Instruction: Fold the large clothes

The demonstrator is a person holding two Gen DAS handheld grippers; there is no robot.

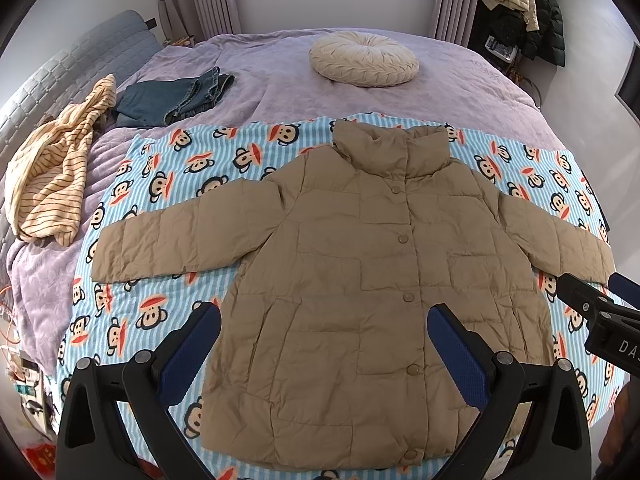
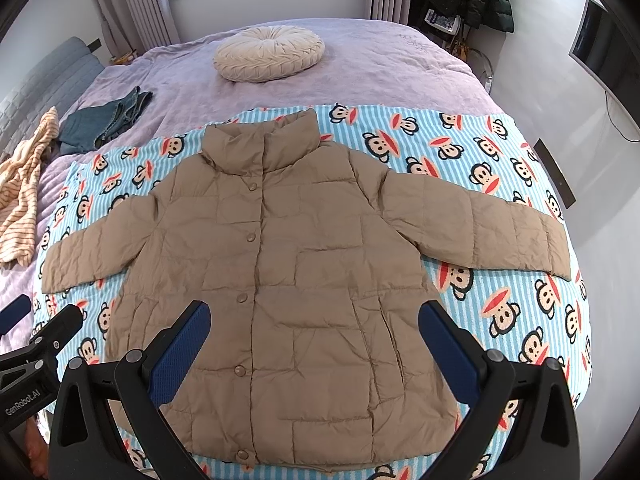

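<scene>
The jacket (image 1: 360, 280) lies flat on the blanket (image 1: 160, 168), beyond both grippers' released, empty jaws: left gripper (image 1: 324, 356), right gripper (image 2: 314, 352).

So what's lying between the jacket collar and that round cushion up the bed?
Nothing stands there: past the jacket collar runs a strip of monkey-print blanket, then bare purple bedspread up to the round cushion. Both wrist views show it.

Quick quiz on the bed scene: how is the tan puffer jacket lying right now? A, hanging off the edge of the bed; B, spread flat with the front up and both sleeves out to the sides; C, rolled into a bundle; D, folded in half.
B: the tan puffer jacket lies flat on the monkey-print blanket, snap front facing up, both sleeves stretched sideways.
</scene>
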